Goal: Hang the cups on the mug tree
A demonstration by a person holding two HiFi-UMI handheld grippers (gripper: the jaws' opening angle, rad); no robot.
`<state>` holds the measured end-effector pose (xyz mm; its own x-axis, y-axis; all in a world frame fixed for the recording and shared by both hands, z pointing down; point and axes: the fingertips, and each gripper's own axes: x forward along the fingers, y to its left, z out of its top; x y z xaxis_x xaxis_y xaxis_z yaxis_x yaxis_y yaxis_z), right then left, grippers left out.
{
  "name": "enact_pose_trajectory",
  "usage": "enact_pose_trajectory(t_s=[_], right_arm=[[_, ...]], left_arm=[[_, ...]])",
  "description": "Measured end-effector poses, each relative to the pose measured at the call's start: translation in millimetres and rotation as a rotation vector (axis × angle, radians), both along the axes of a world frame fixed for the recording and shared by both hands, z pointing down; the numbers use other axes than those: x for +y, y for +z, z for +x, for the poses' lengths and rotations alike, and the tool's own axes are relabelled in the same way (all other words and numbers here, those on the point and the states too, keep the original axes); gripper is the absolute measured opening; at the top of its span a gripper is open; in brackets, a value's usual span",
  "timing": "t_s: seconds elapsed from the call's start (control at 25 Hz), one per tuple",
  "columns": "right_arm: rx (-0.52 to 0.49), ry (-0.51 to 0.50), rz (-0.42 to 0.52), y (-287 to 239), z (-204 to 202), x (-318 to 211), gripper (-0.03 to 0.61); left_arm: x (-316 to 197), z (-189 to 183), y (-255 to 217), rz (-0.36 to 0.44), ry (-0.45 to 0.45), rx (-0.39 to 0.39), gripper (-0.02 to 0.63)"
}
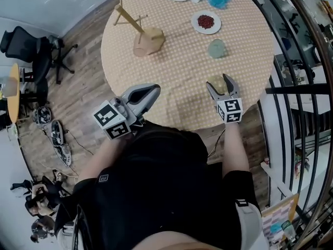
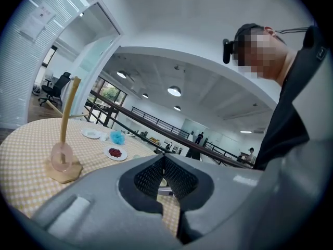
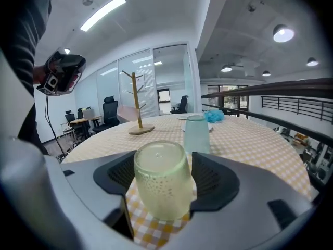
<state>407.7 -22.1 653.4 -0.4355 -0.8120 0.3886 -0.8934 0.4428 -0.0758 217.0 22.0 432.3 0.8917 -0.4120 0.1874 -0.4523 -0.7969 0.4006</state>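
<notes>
Yellow cup (image 3: pixel 158 181) betw. wide-spread right gripper (image 1: pixel 221 85) jaws, hand low near table (image 1: pixel 182 72) edge; left gripper (image 1: pixel 151 90) closed, empty.

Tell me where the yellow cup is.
In the head view the yellow cup stands between the right tool's open jaws near the table's edge, before the green cup.

a pale yellow-green, dimpled glass cup (image 3: pixel 161 171) stands bottom-up on the yellow-and-white checked tablecloth (image 3: pixel 244 139), between the spread jaws of the right gripper (image 3: pixel 165 184), whose pads flank it without clearly pressing. just behind the cup is a frosted pale blue cup (image 3: pixel 197 134). farther behind, to its left, a wooden mug tree (image 3: pixel 137 105) carries a pink cup (image 3: pixel 126 113).
</notes>
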Motion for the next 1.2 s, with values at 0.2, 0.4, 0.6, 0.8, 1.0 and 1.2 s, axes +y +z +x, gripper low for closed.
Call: enact_pose_trajectory(t_s=[0.2, 0.4, 0.6, 0.8, 1.0, 1.2], right_arm=[[0.000, 0.028, -0.023, 3, 3, -2, 0.325], [0.006, 0.060, -0.027, -14, -10, 0, 0.324], [0.026, 0.092, -0.005, -44, -42, -5, 0.324], [0.044, 0.118, 0.047, -88, -100, -14, 0.324], [0.020, 0.144, 0.064, -126, -155, -28, 0.324], [-0.010, 0.197, 0.090, -165, -186, -41, 0.324]], left_arm=[[-6, -7, -3, 0.017, -0.009, 0.010, 0.006], [-7, -30, -10, 0.051, -0.002, -0.010, 0.006], [-24, -73, -10, 0.055, 0.006, -0.006, 0.006], [-42, -130, -20, 0.111, 0.048, -0.002, 0.006], [-55, -187, -25, 0.148, 0.118, -0.029, 0.006], [-65, -223, -28, 0.157, 0.199, -0.032, 0.006]])
